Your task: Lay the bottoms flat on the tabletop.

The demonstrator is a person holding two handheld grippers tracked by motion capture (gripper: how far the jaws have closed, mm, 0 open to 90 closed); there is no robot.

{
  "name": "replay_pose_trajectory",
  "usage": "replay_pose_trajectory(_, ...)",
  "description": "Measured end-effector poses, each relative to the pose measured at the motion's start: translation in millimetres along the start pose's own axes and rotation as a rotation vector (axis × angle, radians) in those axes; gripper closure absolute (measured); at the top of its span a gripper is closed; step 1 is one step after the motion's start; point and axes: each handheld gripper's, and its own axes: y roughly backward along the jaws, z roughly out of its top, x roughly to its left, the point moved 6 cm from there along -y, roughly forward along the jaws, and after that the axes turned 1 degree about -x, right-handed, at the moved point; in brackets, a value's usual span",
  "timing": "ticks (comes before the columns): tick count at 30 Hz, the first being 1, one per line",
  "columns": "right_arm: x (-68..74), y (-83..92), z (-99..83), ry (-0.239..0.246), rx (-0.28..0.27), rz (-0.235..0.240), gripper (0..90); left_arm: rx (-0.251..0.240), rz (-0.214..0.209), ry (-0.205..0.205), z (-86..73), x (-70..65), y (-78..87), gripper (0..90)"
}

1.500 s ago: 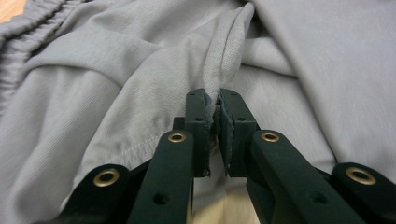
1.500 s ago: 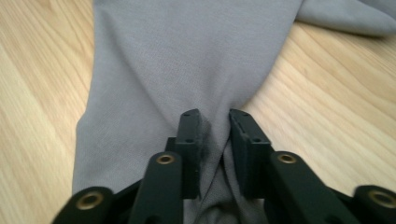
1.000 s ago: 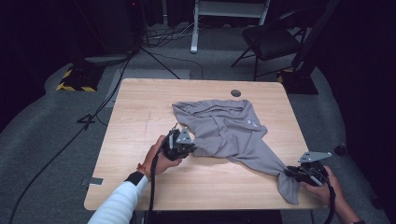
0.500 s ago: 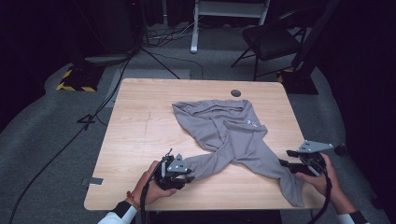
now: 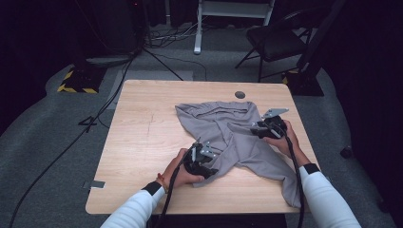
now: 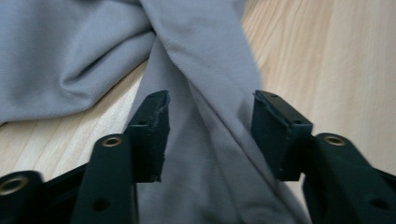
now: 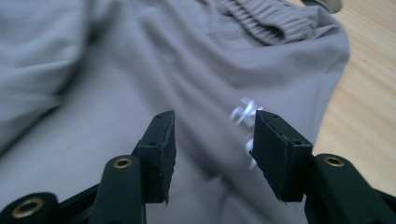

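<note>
Grey garment point(image 5: 237, 137) lies crumpled across the middle and right of the wooden desk point(image 5: 142, 137). One long part trails toward the near right edge and hangs slightly over it; another narrower part runs toward the near centre.

Left claw point(image 5: 209, 164): held in the left hand point(image 5: 178, 171) at the near centre of the desk, at the end of the narrower part. In the left gripper view the jaws stand spread, one on each side of a fold of the grey garment point(image 6: 205, 116); the fabric passes between them, pads not pressing on it. Jaws have just been opening.

Right claw point(image 5: 259, 129): held in the right hand point(image 5: 285, 140) over the right-hand portion of the cloth. In the right gripper view the jaws stand apart above the grey garment point(image 7: 140, 70), with a small white printed mark point(image 7: 243, 112) just beside the right jaw and a gathered, ribbed band point(image 7: 261, 21) farther off – possibly a waistband, view blurred. Nothing pinched. Jaws have just been closing a little.

Small dark round disc point(image 5: 240, 94) sits near the far edge of the desk, apart from the cloth
</note>
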Motion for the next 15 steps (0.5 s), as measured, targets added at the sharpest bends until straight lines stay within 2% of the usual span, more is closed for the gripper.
replay_pose_trajectory(1,-2.6,-6.1,1.8,-0.016,0.004,0.009,48.9,0.004,-0.015,-0.007,-0.6,2.3,-1.8,53.1)
replay_pose_trajectory(2,-4.1,-12.0,2.9,-0.023,0.014,0.014,48.7,0.015,-0.024,-0.029,-2.0,3.5,-3.4,61.8)
replay_pose_trajectory(3,-5.8,-17.1,2.9,-0.016,0.032,0.000,48.7,0.039,-0.016,-0.045,-4.0,5.3,-4.7,65.3)
replay_pose_trajectory(5,-9.5,-26.1,1.2,-0.023,0.051,-0.003,51.3,0.048,-0.032,-0.053,-7.1,7.3,-3.8,79.8)
replay_pose_trajectory(7,-15.2,-28.8,1.0,-0.058,0.034,0.006,55.9,0.051,-0.016,-0.061,-9.7,8.3,-0.2,88.1)
replay_pose_trajectory(9,-22.7,-28.7,-0.2,-0.088,0.037,0.003,61.2,0.064,-0.010,-0.071,-15.0,8.0,5.4,88.7)
replay_pose_trajectory(12,-40.2,-24.4,-6.5,-0.122,0.048,-0.068,63.9,0.075,-0.005,-0.063,-26.9,6.8,14.0,88.9)
replay_pose_trajectory(15,-64.8,-15.3,-18.9,-0.184,0.055,-0.157,63.9,0.073,-0.009,-0.024,-45.1,1.5,27.7,88.9)
